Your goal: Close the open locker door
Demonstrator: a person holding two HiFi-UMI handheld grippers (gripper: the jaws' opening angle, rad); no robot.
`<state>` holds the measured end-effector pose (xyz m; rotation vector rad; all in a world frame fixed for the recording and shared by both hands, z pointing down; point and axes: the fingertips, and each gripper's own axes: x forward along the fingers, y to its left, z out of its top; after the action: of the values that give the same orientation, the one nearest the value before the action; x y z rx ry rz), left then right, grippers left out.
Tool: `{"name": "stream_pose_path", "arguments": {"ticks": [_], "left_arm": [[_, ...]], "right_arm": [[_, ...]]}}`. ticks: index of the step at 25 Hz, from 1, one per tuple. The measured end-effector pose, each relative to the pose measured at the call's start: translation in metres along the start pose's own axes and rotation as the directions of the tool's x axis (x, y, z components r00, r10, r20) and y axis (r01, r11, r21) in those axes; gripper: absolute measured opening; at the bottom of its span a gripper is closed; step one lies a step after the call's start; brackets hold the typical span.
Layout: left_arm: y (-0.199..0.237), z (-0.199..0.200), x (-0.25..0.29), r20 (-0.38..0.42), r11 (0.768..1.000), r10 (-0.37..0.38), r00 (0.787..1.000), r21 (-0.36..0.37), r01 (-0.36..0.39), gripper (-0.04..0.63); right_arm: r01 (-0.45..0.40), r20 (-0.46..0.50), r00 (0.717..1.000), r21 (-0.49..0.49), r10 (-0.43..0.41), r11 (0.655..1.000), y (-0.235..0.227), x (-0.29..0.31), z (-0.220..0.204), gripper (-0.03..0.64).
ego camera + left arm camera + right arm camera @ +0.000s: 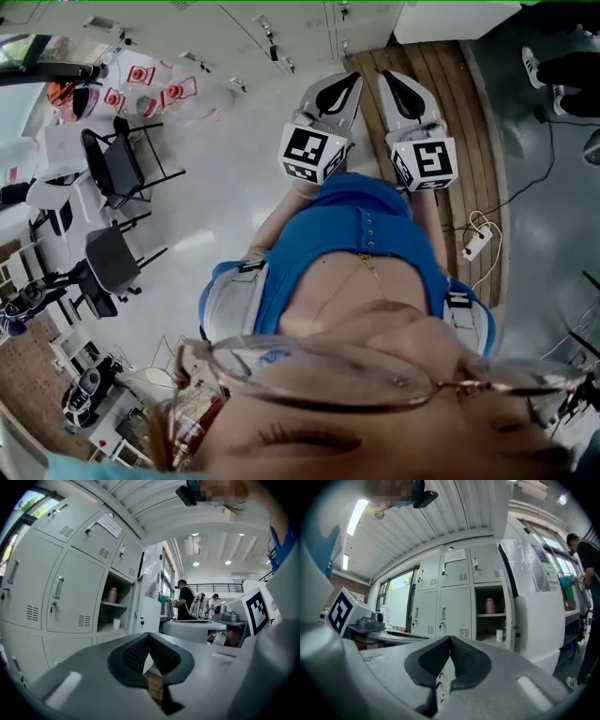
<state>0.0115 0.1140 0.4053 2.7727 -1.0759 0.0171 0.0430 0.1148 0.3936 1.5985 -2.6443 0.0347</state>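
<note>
Facing the camera at the centre of the right gripper view, a grey locker bank fills the wall. The open locker door stands swung out at centre right, just beside its exposed compartment. The left gripper and right gripper each show jaws pressed together at the tips, pinching nothing. Inside the compartment, a pink bottle stands on the upper shelf and a white cup on the lower.
</note>
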Motion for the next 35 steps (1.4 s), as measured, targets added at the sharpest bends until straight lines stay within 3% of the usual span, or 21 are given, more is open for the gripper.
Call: {"name": "stream_pose_path", "arguments": {"ticks": [11, 23, 35], "left_arm": [[0.07, 0.014, 0.032, -0.013, 0.997, -0.071, 0.997, 0.014, 0.071, -0.011], [0.102, 0.005, 0.046, -0.039, 0.996, -0.088, 0.995, -0.008, 0.088, -0.012], [0.119, 0.025, 0.109, -0.029, 0.997, -0.071, 0.997, -0.025, 0.071, -0.012]], "right_arm": [[0.047, 0.011, 0.999, 0.002, -0.047, 0.999, -0.015, 0.078, 0.003, 0.0], [0.062, -0.025, 0.998, 0.022, -0.061, 0.998, -0.02, 0.113, -0.009, 0.0], [0.069, -0.006, 0.998, 0.026, -0.068, 0.997, -0.088, 0.145, 0.011, 0.0]]}}
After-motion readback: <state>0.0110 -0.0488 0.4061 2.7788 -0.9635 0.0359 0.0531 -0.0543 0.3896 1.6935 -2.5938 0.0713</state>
